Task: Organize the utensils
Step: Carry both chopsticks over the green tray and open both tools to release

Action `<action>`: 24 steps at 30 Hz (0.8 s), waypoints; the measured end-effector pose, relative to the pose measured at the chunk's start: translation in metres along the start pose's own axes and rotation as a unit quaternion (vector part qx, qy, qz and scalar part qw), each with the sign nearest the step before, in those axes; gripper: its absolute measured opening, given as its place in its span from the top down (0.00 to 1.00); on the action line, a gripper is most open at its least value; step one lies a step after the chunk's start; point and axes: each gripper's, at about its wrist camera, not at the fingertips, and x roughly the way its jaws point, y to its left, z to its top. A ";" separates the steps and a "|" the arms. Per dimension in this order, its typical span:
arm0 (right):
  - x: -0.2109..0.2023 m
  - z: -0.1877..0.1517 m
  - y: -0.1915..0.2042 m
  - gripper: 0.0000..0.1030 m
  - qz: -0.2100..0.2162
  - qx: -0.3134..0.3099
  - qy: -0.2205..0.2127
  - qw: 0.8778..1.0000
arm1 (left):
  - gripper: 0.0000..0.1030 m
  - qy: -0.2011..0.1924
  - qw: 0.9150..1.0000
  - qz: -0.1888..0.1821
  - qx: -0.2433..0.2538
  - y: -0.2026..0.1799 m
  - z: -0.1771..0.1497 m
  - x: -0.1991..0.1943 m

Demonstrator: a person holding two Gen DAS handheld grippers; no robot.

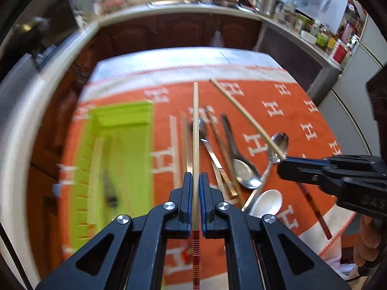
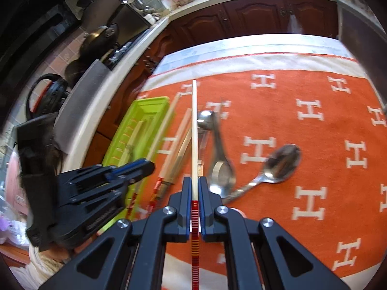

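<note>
Each gripper pinches one chopstick. The left gripper [image 1: 196, 181] has its fingers pressed onto a pale chopstick [image 1: 196, 130] that runs straight ahead above the cloth, its red-striped handle end passing back between the fingers and out of the bottom of the left wrist view. The right gripper [image 2: 196, 186] grips a second chopstick [image 2: 194, 125] the same way, its striped end also cut off at the lower edge.

Below them, on an orange cloth [image 2: 278, 111] with white "H" letters and a white border, lie the loose utensils: a steel spoon [image 2: 283, 164], a deep metal spoon [image 1: 241, 169], a white ceramic spoon [image 1: 268, 201] partly hidden behind the left gripper's frame, flat metal chopsticks [image 1: 217, 162] and more wooden ones, overlapping and smeared by motion blur. A lime-green tray [image 1: 121, 149] sits at the cloth's left side; something thin lies inside it, too blurred to make out.

The cloth covers a table [image 2: 241, 46] whose bare far edge shows. Beyond stand dark wooden cabinets [image 2: 241, 12] under a cluttered, blurred counter. Raised lettering on the right gripper's body, seen from the left wrist, is unreadable.
</note>
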 end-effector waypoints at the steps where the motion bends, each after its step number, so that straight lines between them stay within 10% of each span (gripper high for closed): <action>1: 0.001 0.002 0.004 0.95 0.009 0.002 0.001 1.000 | 0.97 -0.007 1.000 0.020 -0.001 0.005 0.000 -0.009; 11: 0.053 0.027 0.075 0.95 0.094 0.045 0.040 0.994 | 0.97 -0.022 0.993 0.113 -0.032 0.065 -0.003 -0.037; 24: 0.106 0.032 0.094 0.83 0.090 0.101 0.091 0.987 | 0.80 -0.002 0.996 0.056 -0.071 0.110 -0.007 -0.005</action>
